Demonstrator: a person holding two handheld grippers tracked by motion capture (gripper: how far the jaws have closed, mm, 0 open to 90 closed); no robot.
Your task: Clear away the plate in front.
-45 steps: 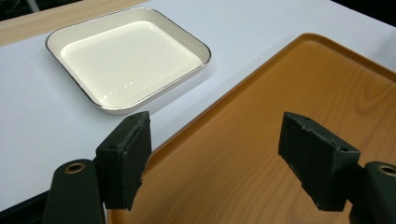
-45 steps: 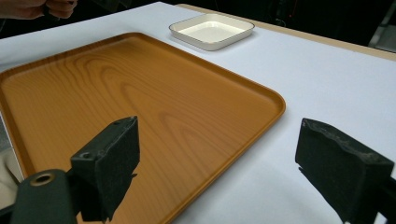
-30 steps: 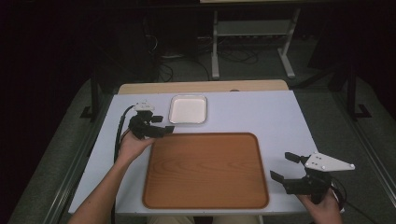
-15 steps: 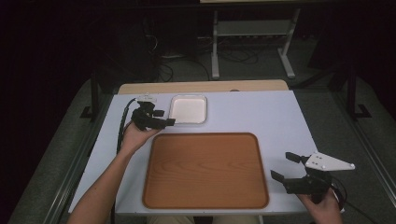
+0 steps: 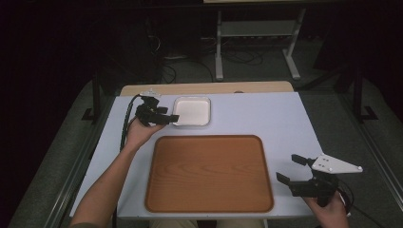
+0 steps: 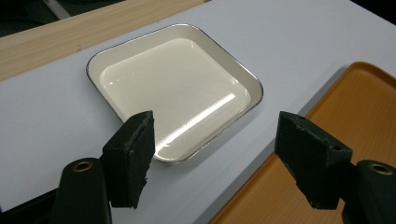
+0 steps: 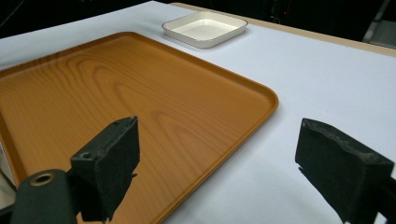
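high view: the left gripper (image 5: 167,117), jaws wide and empty, reaches the square white dish (image 5: 192,111) behind the wooden tray (image 5: 209,173).
left gripper view: the glossy, thin-rimmed dish (image 6: 175,88) needs its near edge pinched next.
right gripper view: the right gripper (image 7: 229,165) hangs open, empty, over the tray's corner.

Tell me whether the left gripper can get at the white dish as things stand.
Probably yes. The left gripper is right at the near-left edge of the white dish, jaws open and empty, with bare table between pads and rim. The wooden tray lies off to the side, not in its path.
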